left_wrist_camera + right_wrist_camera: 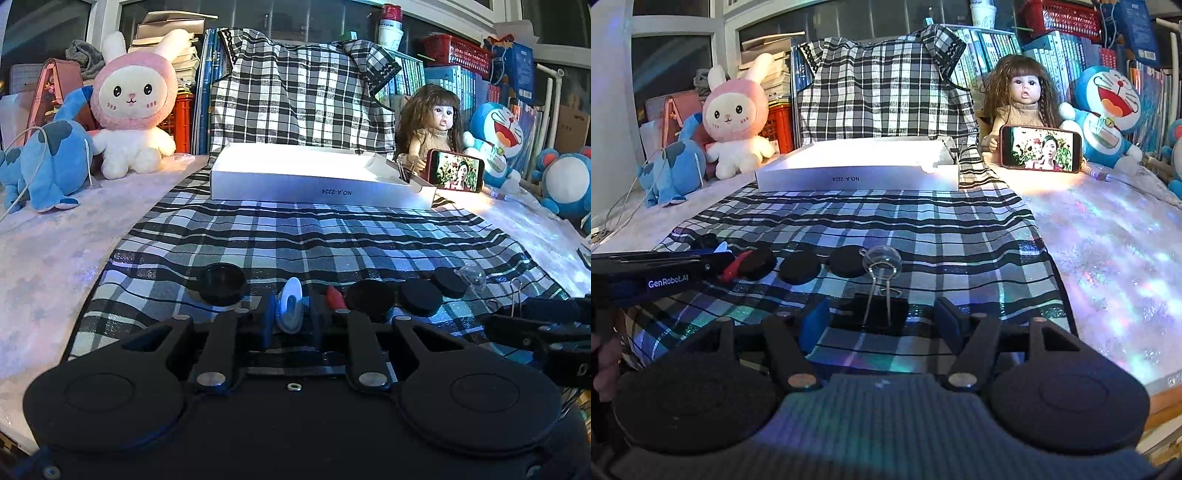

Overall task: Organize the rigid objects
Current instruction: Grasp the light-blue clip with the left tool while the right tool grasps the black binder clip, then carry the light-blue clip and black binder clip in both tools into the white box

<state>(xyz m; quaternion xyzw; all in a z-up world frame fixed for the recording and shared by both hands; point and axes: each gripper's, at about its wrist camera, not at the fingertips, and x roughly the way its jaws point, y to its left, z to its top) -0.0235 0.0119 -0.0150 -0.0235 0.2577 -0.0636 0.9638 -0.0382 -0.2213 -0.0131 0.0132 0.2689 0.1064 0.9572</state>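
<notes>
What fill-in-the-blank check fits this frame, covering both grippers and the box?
1. The left gripper is shut on a small ____ clip.
2. The right gripper stands ____ around the black binder clip.
3. The white box sits on the ____ cloth.
Missing: white; open; plaid

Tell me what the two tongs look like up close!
Both tongs are matte black plastic. The left tongs have two big round discs at the base, flat arms joined by silver rivets, and blue pads at the tips. The right tongs look the same, plus a ridged grey panel in the middle. Seen sideways, the left one's body reads "GenRobot.AI" in white letters.
</notes>
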